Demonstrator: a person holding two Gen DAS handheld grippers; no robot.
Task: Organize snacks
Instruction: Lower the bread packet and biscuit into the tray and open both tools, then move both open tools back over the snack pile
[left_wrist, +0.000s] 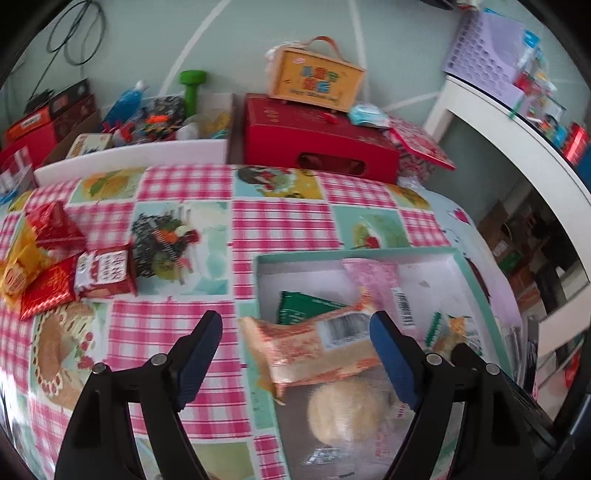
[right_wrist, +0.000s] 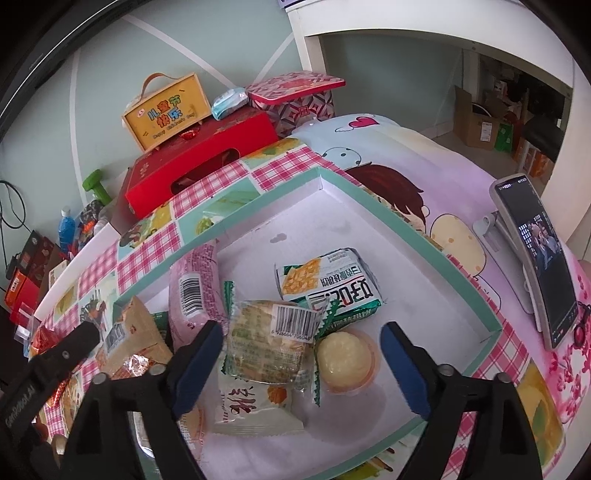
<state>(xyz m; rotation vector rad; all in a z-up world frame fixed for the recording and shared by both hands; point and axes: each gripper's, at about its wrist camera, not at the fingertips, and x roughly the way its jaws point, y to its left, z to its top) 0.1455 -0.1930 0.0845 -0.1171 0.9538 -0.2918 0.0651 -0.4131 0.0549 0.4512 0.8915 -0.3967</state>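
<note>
Though blurred, orange-and-white packet (left_wrist: 317, 350), apparently loose between open left tool (left_wrist: 295, 332).

Even, soft daylight with faint shadows; left view motion-blurred, right view sharper, both bowed with dark fisheye corners.

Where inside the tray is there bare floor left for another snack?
Bare floor runs along the teal-rimmed tray's far corner, beyond the green-and-white packet, and right of the jelly cup. The near-left, around the pink packet, is crowded.
</note>
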